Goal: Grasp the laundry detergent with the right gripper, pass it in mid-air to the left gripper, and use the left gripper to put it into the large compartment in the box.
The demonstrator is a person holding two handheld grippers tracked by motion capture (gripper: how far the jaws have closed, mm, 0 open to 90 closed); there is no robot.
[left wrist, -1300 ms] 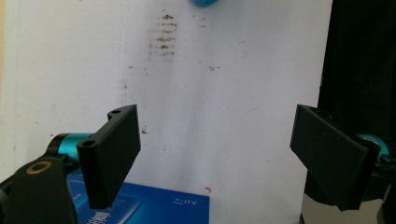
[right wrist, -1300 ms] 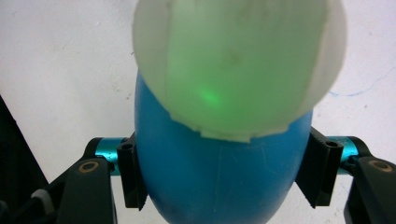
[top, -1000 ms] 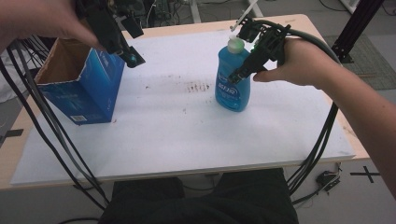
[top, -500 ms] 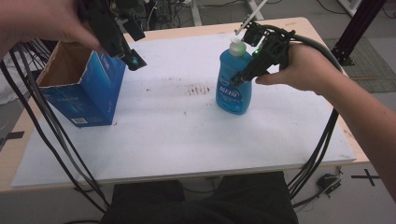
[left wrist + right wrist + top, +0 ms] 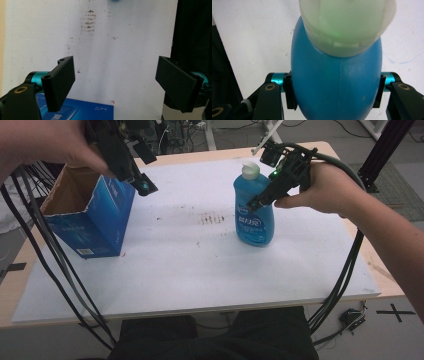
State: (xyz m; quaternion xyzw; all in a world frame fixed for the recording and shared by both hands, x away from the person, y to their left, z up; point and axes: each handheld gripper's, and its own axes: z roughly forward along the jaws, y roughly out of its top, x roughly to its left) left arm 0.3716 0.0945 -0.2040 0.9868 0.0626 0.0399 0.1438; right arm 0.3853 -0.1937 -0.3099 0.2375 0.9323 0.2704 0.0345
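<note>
**White tabletop, blue bottle in the right jaws**

White board (image 5: 190, 265) carries a blue soap bottle (image 5: 254, 215), upright right of centre, white cap (image 5: 250, 169) on. Right gripper (image 5: 255, 204) clasps its body, a jaw on each side. Left gripper (image 5: 142, 184) hovers spread wide over an open blue box (image 5: 95, 222) at the left edge.

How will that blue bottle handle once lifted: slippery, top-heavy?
The blue bottle looks smooth and rounded, so it may slip in the right gripper. It appears nearly full, so probably heavy. Upright on a narrow base, it could tip if pushed.
</note>
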